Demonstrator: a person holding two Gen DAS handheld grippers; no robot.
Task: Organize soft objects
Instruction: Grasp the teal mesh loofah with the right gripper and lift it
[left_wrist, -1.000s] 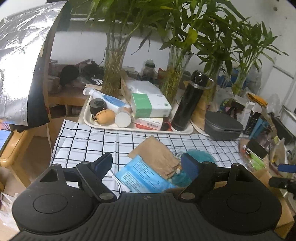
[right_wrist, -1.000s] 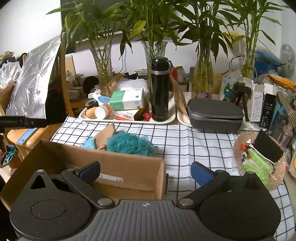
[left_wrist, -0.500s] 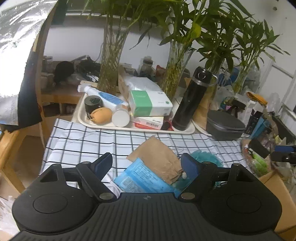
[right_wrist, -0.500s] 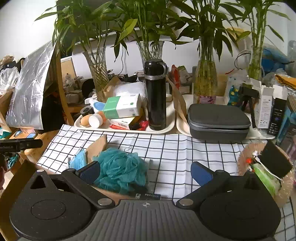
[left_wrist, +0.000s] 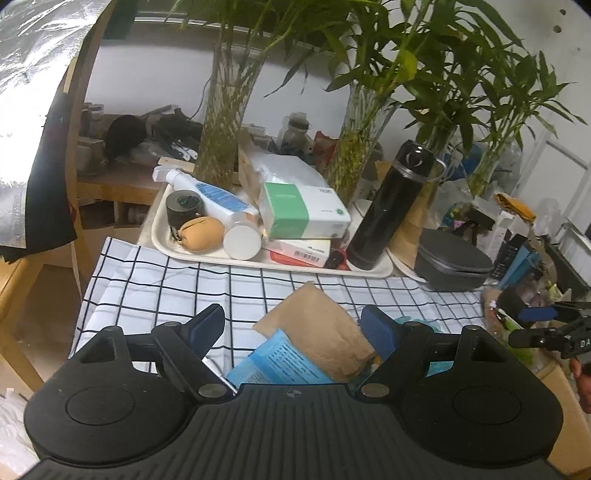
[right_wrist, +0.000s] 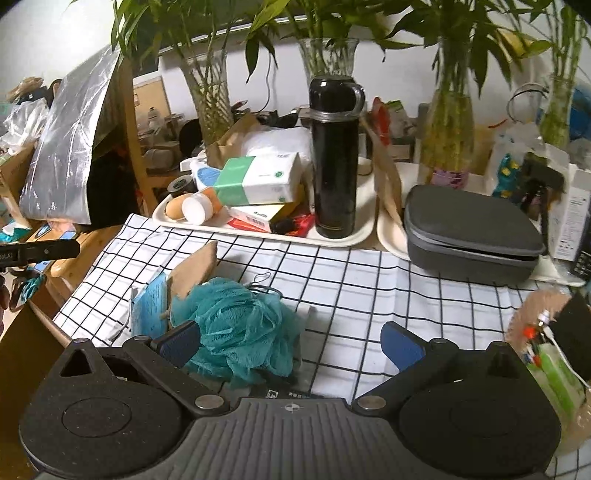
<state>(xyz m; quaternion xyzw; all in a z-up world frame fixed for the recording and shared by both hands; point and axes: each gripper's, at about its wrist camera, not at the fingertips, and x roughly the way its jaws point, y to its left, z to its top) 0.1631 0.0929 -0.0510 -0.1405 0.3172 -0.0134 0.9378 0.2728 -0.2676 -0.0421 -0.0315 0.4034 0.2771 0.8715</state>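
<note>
A teal mesh bath pouf (right_wrist: 240, 325) lies on the checked cloth (right_wrist: 362, 280), just ahead of my right gripper's left finger. My right gripper (right_wrist: 291, 343) is open and empty above it. Beside the pouf lie a brown paper bag (right_wrist: 195, 266) and a blue packet (right_wrist: 147, 306). In the left wrist view the brown bag (left_wrist: 317, 328) and blue packet (left_wrist: 277, 362) sit between my open left gripper's (left_wrist: 293, 328) fingers, without contact. A sliver of the pouf (left_wrist: 413, 321) shows behind the right finger.
A cream tray (right_wrist: 258, 232) at the back holds a black flask (right_wrist: 336, 155), a green tissue box (right_wrist: 258, 181) and small items. A grey case (right_wrist: 469, 236) is at back right, a basket (right_wrist: 546, 350) at right. Glass vases stand behind. A cardboard box edge (left_wrist: 565, 424) is at right.
Both grippers have moved forward over the table. The cardboard box has dropped out of the right wrist view and the pouf now lies close under the right gripper. Both stay open.
</note>
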